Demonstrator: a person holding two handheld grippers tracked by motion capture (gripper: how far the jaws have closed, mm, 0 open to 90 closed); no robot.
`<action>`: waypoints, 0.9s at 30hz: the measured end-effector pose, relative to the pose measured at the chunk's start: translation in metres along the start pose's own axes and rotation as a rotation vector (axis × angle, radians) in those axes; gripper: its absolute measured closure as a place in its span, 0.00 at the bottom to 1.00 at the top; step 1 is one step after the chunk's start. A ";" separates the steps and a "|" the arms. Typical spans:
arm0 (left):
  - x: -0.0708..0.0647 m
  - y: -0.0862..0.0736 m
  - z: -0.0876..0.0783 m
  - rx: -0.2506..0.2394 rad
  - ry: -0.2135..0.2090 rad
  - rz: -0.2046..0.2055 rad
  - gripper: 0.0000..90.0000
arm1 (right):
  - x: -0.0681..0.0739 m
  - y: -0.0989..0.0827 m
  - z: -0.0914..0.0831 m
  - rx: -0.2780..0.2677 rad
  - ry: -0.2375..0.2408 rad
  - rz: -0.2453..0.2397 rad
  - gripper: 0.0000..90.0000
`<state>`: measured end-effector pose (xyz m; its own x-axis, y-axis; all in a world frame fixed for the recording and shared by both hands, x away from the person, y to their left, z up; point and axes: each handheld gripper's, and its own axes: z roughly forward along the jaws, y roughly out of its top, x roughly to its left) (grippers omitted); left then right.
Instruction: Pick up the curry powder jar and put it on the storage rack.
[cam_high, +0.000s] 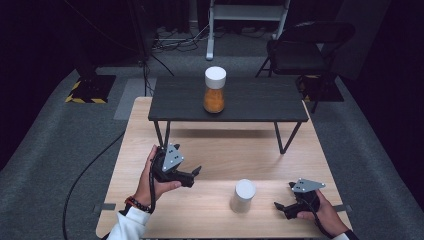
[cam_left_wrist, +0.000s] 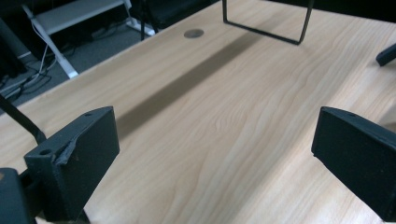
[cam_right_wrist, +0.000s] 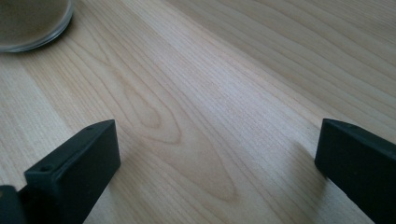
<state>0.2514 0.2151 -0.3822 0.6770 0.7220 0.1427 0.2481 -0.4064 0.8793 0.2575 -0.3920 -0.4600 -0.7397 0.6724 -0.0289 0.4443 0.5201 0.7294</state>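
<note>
Two grippers: both held by a person above the light wooden table, each with nothing between its jaws.
Left gripper: jaws spread wide, holding nothing; in its own view bare wood lies between the fingers.
Right gripper: jaws wide apart, holding nothing; in its own view the fingers hang low over bare wood grain.
White-capped jar: upright on the light table, between the two grippers, near the right fingertips and somewhat farther from the left ones, touching neither. In the right gripper view its round glass base sits ahead of the jaws and off to that view's left, outside the gap.
Orange-filled jar: upright on the dark raised shelf, well ahead of both sets of fingers, white cap on.
Shelf legs: thin black metal frame standing on the wood, far ahead of the left fingers.
Hands: left hand and right hand wrap the gripper bodies.
</note>
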 end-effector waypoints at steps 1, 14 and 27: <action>0.000 -0.002 0.000 0.004 0.000 -0.001 0.01 | 0.000 0.000 0.000 0.000 0.000 0.000 0.00; -0.007 -0.022 -0.001 0.077 -0.012 -0.010 0.01 | 0.000 0.000 0.000 0.000 0.000 0.000 0.00; -0.012 -0.041 0.002 0.128 -0.032 -0.041 0.01 | 0.000 0.000 0.000 0.000 0.000 0.000 0.00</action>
<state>0.2345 0.2228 -0.4211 0.6856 0.7222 0.0913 0.3610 -0.4462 0.8189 0.2575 -0.3920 -0.4600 -0.7397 0.6723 -0.0289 0.4443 0.5201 0.7295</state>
